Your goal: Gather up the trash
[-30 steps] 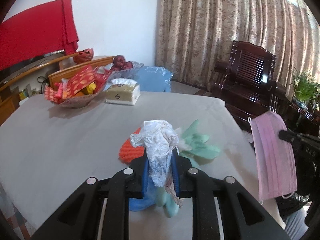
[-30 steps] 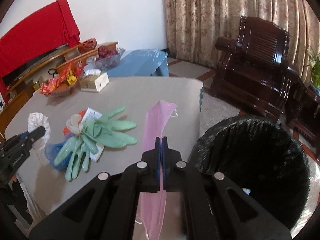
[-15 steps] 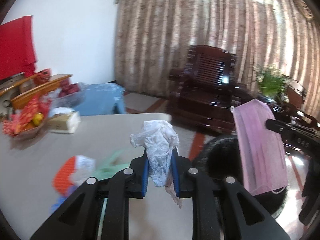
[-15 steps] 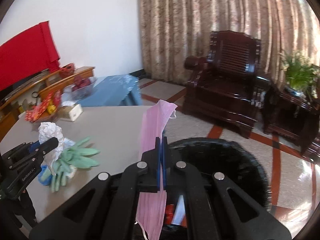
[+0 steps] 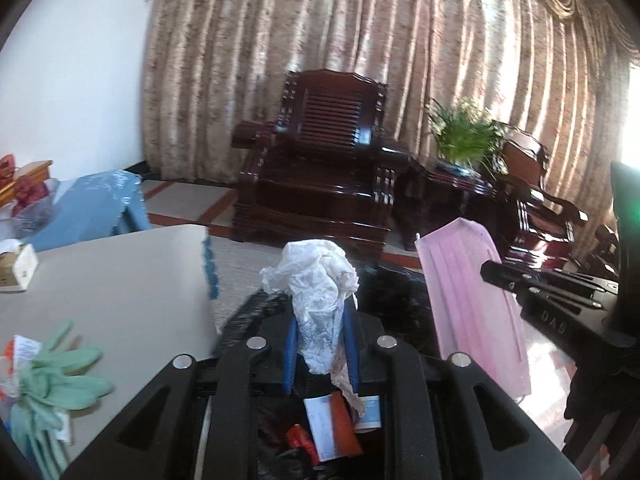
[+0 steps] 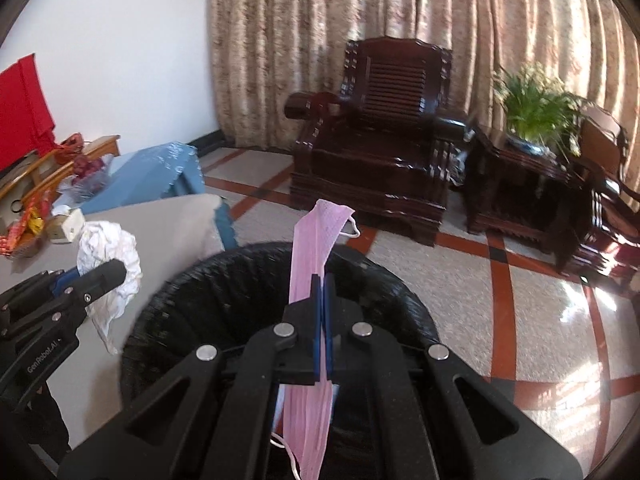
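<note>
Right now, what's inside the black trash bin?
In the trash bin, the left view shows a white paper slip and orange and red wrappers. The grippers and the pink mask cover the rest.

The gloves (image 5: 52, 392) at eight o'clock in the left wrist view run off the frame edge, and the wrapper (image 5: 22, 354) under them is mostly covered. The bin (image 6: 172, 320) has its near rim hidden behind the right gripper (image 6: 322, 316); its contents (image 5: 332, 428) are too blurred to name. The mask (image 6: 316, 280) leaves the frame at six o'clock. The box (image 5: 16, 270) at nine o'clock is cropped.
</note>
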